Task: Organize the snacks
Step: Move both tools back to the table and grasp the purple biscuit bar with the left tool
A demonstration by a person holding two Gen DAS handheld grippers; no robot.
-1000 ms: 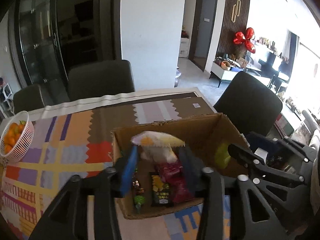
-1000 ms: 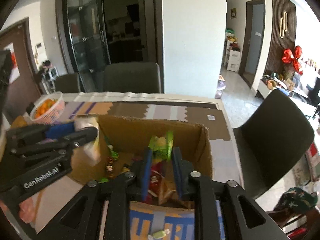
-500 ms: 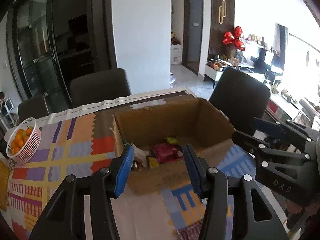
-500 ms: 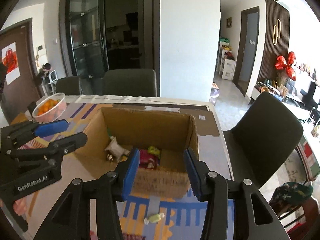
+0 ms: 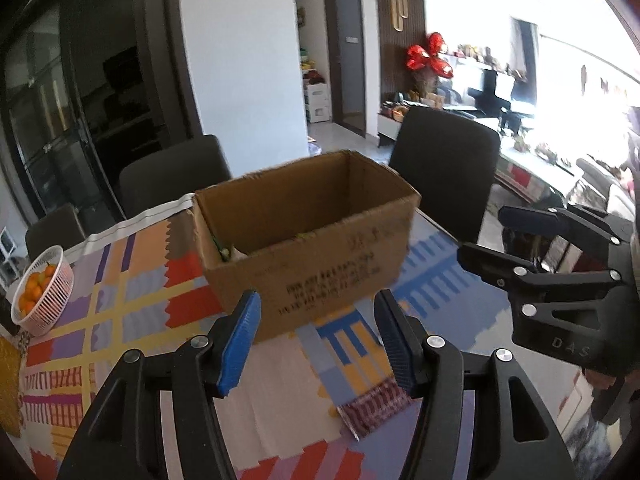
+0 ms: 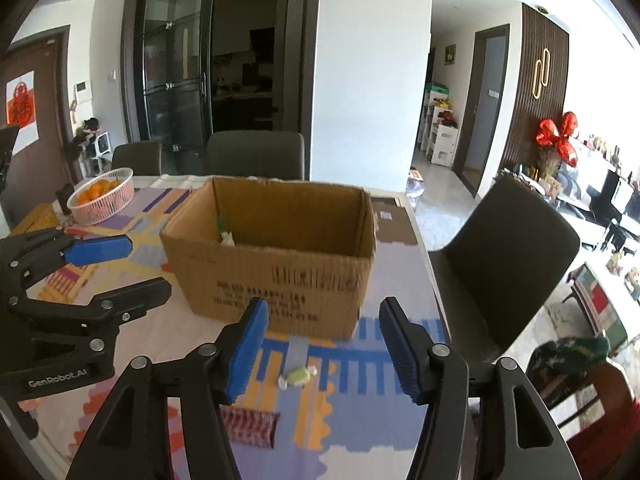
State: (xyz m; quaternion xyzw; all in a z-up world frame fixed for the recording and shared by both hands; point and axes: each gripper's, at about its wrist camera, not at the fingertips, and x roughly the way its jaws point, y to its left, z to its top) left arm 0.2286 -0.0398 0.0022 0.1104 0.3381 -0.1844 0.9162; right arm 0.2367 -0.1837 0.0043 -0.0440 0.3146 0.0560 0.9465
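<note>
Sunlight pours in from the living-room side onto a dining table point(image 6: 404, 240) dressed in a bright patchwork cloth, with dark chairs pulled up around it and a pink basket of oranges point(image 6: 102, 196) at the far left corner. Near the middle stands an open cardboard box point(image 6: 276, 256); over its rim only a scrap of green-and-white wrapper shows, so how much is inside I cannot tell. Both tools hang back on the near side of the box with nothing in them: the left gripper point(image 5: 316, 338) has its blue pads spread wide, and the right gripper point(image 6: 322, 346) is parted just as far. On the cloth just in front of the box, between the right gripper's fingers as its camera sees it, lies a small pale-green wrapped candy point(image 6: 297, 376), and nearer still a dark red checked packet point(image 6: 249, 425). My guess is they are between pickups; the right gripper looks best placed to drop onto the candy, pinch it and carry it over the box wall.
</note>
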